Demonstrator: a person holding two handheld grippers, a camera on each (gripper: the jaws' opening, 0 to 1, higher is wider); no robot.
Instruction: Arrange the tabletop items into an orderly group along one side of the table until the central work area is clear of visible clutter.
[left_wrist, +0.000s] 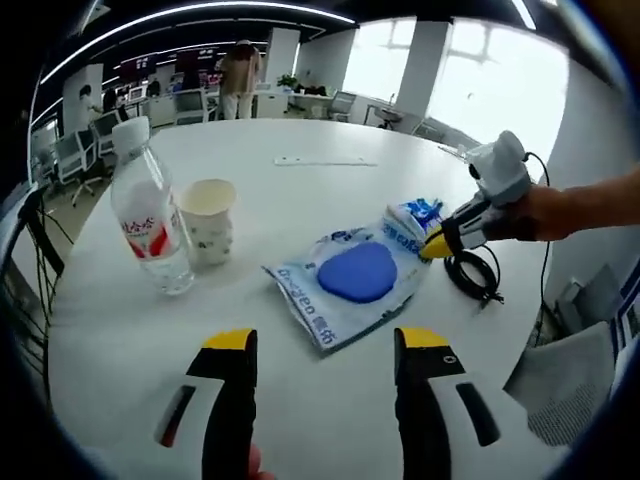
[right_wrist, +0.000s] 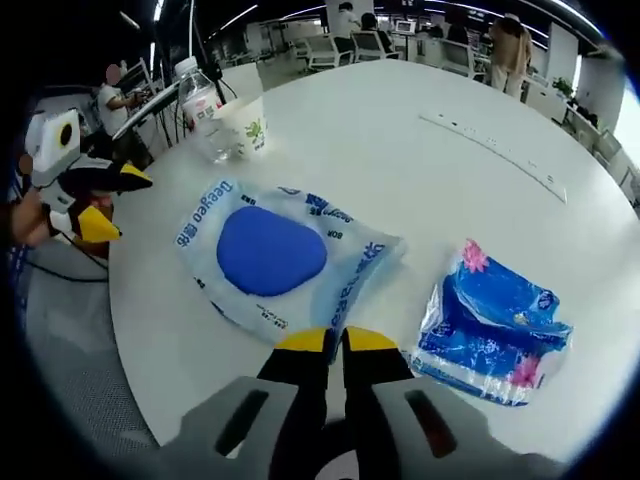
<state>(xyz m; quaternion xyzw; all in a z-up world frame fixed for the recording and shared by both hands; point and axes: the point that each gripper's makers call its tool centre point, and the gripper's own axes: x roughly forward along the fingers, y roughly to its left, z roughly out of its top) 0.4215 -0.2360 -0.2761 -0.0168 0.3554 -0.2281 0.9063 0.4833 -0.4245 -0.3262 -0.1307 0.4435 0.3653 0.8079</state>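
**A:** ok where's everything sitting? Left gripper view first.

**B:** Left gripper (left_wrist: 325, 345) is down at 6 o'clock, jaws spread wide apart, nothing between them, hovering over the white table (left_wrist: 300, 210). Wipes pack (left_wrist: 350, 280) lies flat just past the tips, around centre, slightly toward 3. Bottle (left_wrist: 148, 215) stands upright out at 9, paper cup (left_wrist: 208, 222) right beside it on its 3 o'clock side, close enough that I can't tell if they touch.

**A:** and the tissues?

**B:** Blue tissue pack (left_wrist: 412, 222) sits at the far corner of the wipes, about 2 o'clock from centre. The right gripper (left_wrist: 437, 245) comes in from 3, held in a hand (left_wrist: 545, 212), its yellow tips right at the tissues. There's a black cable (left_wrist: 472, 272) coiled just under it.

**A:** right gripper view?

**B:** Right gripper (right_wrist: 335, 340) at 6, jaws pressed together, empty as far as I can see. Tips sit at the near edge of the wipes pack (right_wrist: 275, 255). Tissue pack (right_wrist: 492, 325) is at 4, beside the wipes. Bottle (right_wrist: 203, 115) and cup (right_wrist: 243, 125) far off at 11. The left gripper (right_wrist: 108, 205) shows at 9, off the table edge, jaws apart.
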